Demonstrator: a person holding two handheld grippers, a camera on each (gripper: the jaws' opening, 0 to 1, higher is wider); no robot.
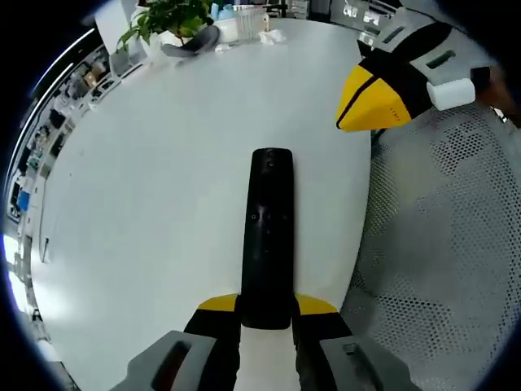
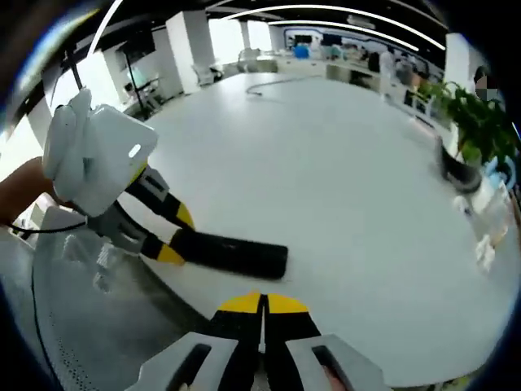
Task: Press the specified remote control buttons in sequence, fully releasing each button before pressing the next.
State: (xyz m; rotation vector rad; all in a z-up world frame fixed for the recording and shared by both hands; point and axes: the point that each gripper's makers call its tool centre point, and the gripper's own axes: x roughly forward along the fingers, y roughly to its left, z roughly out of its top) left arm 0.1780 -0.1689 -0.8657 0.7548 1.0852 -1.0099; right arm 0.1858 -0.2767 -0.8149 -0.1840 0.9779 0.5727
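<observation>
L gripper [image 1: 264, 314] clamps the near end of the remote [image 1: 269, 236]; yellow pads sit either side of the black body. Remote's long axis runs straight out from the jaws over the white table [image 1: 146, 204], button face up, far end free. In the R gripper view the same remote [image 2: 232, 252] lies crosswise, held at its left end by the L gripper [image 2: 167, 236], w/ a hand behind it at frame left.

R gripper [image 2: 262, 305]: jaws shut, tips together, nothing between them; it hangs above and beside the remote, not touching. In the L gripper view it [image 1: 362, 106] shows upper right, well off the button face, tip pointing toward the table.

Key relation: buttons lie down and ahead of the R tip, across its line of approach. R does the pressing, L steadies. Likely step: bring the tip over the target button, then descend.

Background: plant [image 1: 167, 20], mesh chair [image 1: 448, 244] at table edge.
</observation>
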